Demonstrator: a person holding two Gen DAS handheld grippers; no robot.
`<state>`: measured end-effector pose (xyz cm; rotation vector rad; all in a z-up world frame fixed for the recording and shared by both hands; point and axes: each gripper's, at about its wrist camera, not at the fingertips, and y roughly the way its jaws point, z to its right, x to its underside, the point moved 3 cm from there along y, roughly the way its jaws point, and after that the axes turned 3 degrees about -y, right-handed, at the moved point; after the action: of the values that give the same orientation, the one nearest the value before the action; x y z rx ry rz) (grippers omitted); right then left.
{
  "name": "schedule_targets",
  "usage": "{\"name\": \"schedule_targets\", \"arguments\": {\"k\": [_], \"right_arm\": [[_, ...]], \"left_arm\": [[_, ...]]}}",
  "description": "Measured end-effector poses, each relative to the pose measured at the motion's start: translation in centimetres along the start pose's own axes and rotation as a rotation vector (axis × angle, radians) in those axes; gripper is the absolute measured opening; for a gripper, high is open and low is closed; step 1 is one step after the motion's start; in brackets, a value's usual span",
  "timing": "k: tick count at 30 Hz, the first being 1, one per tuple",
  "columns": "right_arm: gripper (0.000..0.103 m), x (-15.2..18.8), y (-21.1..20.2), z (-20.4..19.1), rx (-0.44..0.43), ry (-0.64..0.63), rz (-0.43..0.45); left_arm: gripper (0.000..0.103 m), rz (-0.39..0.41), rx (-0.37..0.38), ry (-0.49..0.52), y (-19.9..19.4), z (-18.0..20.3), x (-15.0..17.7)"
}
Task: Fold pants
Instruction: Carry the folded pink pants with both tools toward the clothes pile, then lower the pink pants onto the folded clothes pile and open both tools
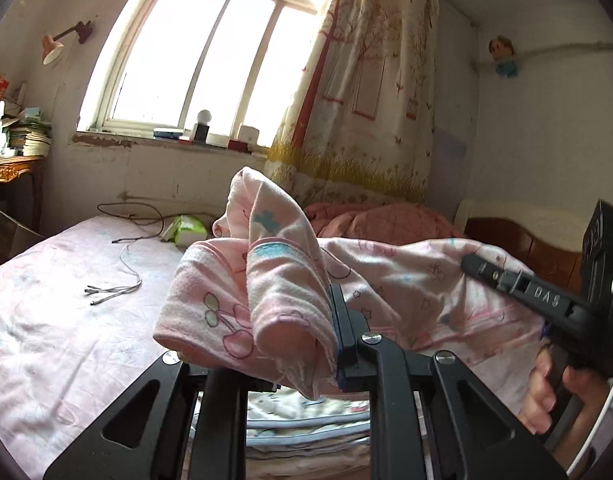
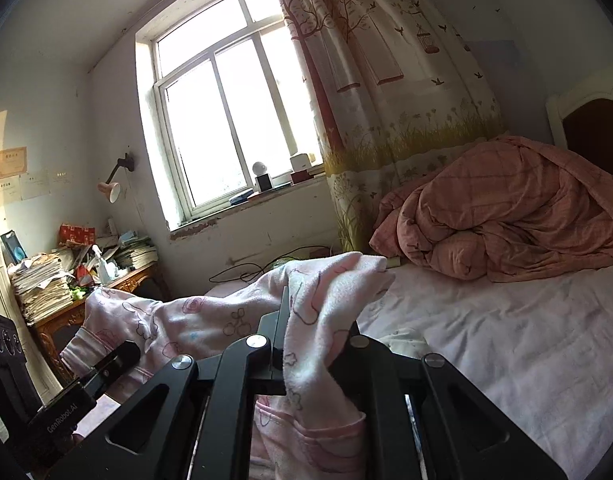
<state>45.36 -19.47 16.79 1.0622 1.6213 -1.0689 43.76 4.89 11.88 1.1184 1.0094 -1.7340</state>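
Note:
The pink pants (image 1: 234,300), printed with cherries, hang in the air above the bed and stretch between both grippers. My left gripper (image 1: 294,320) is shut on one end of them; the cloth drapes over its left finger and hides it. In the same view, my right gripper (image 1: 506,280) pinches the other end at the right, with a hand (image 1: 546,392) on its handle. In the right wrist view the pants (image 2: 326,292) are clamped in my right gripper (image 2: 310,316) and fold over its right finger. My left gripper (image 2: 106,364) shows at the lower left.
Below lies a bed with a pink sheet (image 1: 46,320), loose cables (image 1: 126,280) and a green-white pack (image 1: 186,230). A bunched orange quilt (image 2: 506,212) lies by the headboard (image 1: 526,244). A folded stack of clothes (image 1: 306,432) sits under my left gripper. A cluttered desk (image 2: 66,280) stands by the window wall.

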Motion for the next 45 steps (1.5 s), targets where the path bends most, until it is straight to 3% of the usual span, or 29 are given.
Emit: {"name": "schedule_targets", "arguments": {"k": [2,4,6,10,14,18,21,23,26,29,31,33,37,40,43,44,45], "right_arm": [[0.010,1.3,2.3,0.4,-0.006,-0.008,-0.023],[0.010,3.8,4.3,1.1,-0.019,-0.007,-0.042],[0.010,5.8,6.6,1.5,0.018,-0.022,-0.107],[0.010,8.2,8.4,1.8,0.060,-0.055,-0.133],[0.010,9.6,9.5,2.5,0.061,-0.051,-0.155],[0.010,10.8,10.4,2.6,0.099,-0.081,-0.191],[0.010,11.7,11.1,2.8,0.142,-0.092,-0.230],[0.010,12.0,11.4,3.3,0.146,-0.073,-0.245],[0.014,12.1,11.6,4.2,0.143,-0.043,-0.259],[0.025,12.2,11.7,4.9,0.166,-0.029,-0.266],[0.044,12.0,11.5,5.2,0.199,-0.038,-0.256],[0.054,11.7,11.1,5.5,0.233,-0.041,-0.237],[0.055,11.1,10.7,6.4,0.253,-0.014,-0.231],[0.056,10.1,9.6,6.7,0.280,-0.010,-0.188],[0.057,8.7,8.1,5.9,0.271,-0.026,-0.141],[0.057,8.2,7.6,5.5,0.253,-0.029,-0.125],[0.057,7.8,7.2,4.9,0.227,-0.034,-0.113]], "left_arm": [[0.017,-0.018,0.001,-0.011,1.0,-1.5,1.8],[0.017,-0.085,-0.061,0.013,3.0,-2.0,3.0],[0.017,-0.106,-0.071,0.018,3.8,-2.2,4.0],[0.017,-0.164,-0.111,0.068,5.2,-2.0,5.6],[0.018,-0.185,-0.135,0.056,5.9,-2.7,6.3],[0.023,-0.196,-0.208,0.148,6.9,-2.8,7.0],[0.023,-0.260,-0.240,0.106,7.7,-3.5,7.4],[0.026,-0.253,-0.241,0.101,7.4,-3.5,7.4],[0.047,-0.235,-0.294,0.117,7.2,-3.7,7.3],[0.053,-0.218,-0.303,0.101,6.9,-4.3,7.1],[0.059,-0.202,-0.321,0.093,6.6,-4.6,6.8],[0.062,-0.171,-0.336,0.091,6.1,-4.7,6.4],[0.076,-0.113,-0.346,0.080,4.8,-4.8,5.2],[0.076,-0.068,-0.312,0.064,3.6,-4.6,4.1],[0.076,-0.039,-0.253,0.117,2.6,-3.2,3.1],[0.074,-0.042,-0.221,0.128,2.5,-2.7,2.9],[0.065,-0.057,-0.172,0.122,2.5,-2.3,2.9]]}}
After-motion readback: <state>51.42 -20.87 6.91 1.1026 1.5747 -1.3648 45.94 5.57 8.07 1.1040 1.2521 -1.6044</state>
